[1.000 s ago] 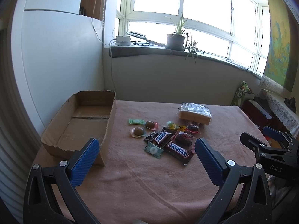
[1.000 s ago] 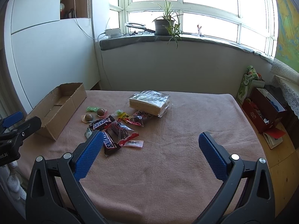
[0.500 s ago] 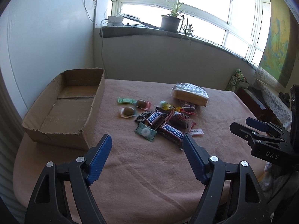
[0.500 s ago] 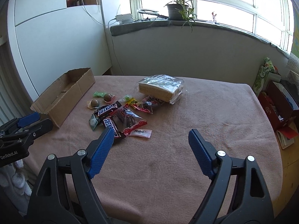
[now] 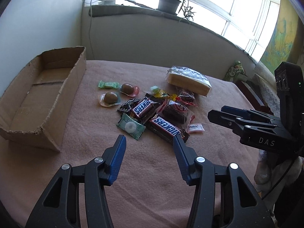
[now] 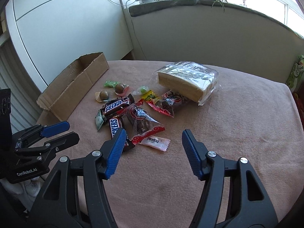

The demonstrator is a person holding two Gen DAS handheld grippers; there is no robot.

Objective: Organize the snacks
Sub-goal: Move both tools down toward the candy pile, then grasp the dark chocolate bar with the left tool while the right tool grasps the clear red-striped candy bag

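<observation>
Two grippers: both hover over the pink cloth-covered table point(image 5: 152, 180), aimed downward at a pile of snacks.
Left gripper point(image 5: 149, 142): jaws part-way apart, having just been closing; nothing lies between the blue pads, and its tips sit just short of the nearer Snickers bar point(image 5: 167, 128) and the green mint packet point(image 5: 131, 126).
Right gripper point(image 6: 153, 135): jaws somewhat wider than the left's, also just closing; only bare cloth shows in the gap, with the small white-and-pink sachet point(image 6: 155, 141) just beyond it (whether a pad touches any wrapper cannot be told).
Snack pile: a second Snickers bar point(image 5: 143, 108), two clear bags with red print holding dark cakes point(image 6: 141, 121), a yellow packet point(image 6: 150, 96), two brown sweets in round trays point(image 5: 110, 97), a green wrapped candy point(image 5: 108, 84).
Sponge cake: a wrapped pale slab point(image 6: 187, 81) at the far edge of the pile.
Cardboard box point(image 5: 57, 102): shallow, open-topped, left of the snacks, apart from them.
Background: potted plant point(image 5: 169, 2) on the windowsill.
</observation>
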